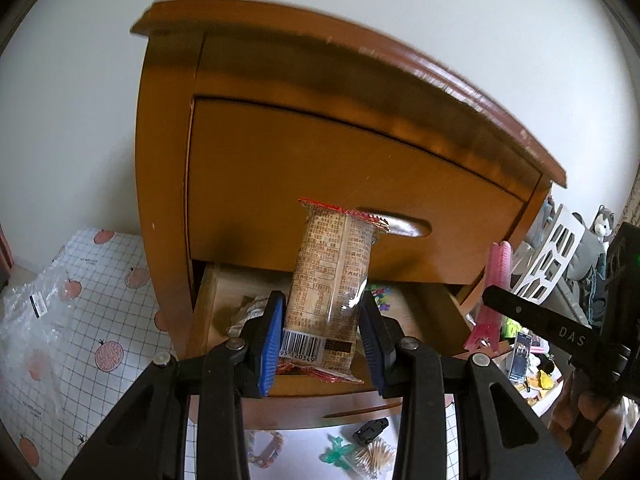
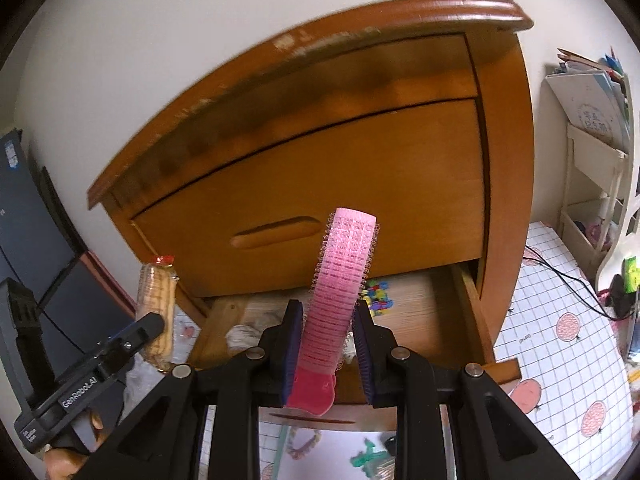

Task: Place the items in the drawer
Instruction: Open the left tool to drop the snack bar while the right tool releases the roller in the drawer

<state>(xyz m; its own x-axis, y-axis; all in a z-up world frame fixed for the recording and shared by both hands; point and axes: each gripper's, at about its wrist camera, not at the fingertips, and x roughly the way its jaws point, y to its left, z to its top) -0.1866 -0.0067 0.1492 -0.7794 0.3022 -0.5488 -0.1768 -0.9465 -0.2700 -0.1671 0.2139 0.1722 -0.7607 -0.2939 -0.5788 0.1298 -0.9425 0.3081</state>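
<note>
My left gripper (image 1: 322, 316) is shut on a clear biscuit packet (image 1: 332, 280) with red crimped ends and a barcode, held upright above the open lower drawer (image 1: 224, 292) of a wooden cabinet. My right gripper (image 2: 326, 320) is shut on a pink hair roller clip (image 2: 342, 284), also upright over the same open drawer (image 2: 424, 320). Each view shows the other tool: the pink clip (image 1: 494, 292) at right, the biscuit packet (image 2: 156, 308) at left. The drawer holds a pale crumpled item (image 1: 248, 312) and small colourful pieces (image 2: 376, 294).
The upper drawer front (image 1: 340, 184) with its recessed handle (image 2: 276, 232) is closed just above the opening. Below lie a green plastic toy (image 1: 338, 450), a bracelet (image 1: 264, 446) and toothpicks on a fruit-print gridded cover (image 1: 100, 304). A white shelf (image 2: 592, 184) stands at right.
</note>
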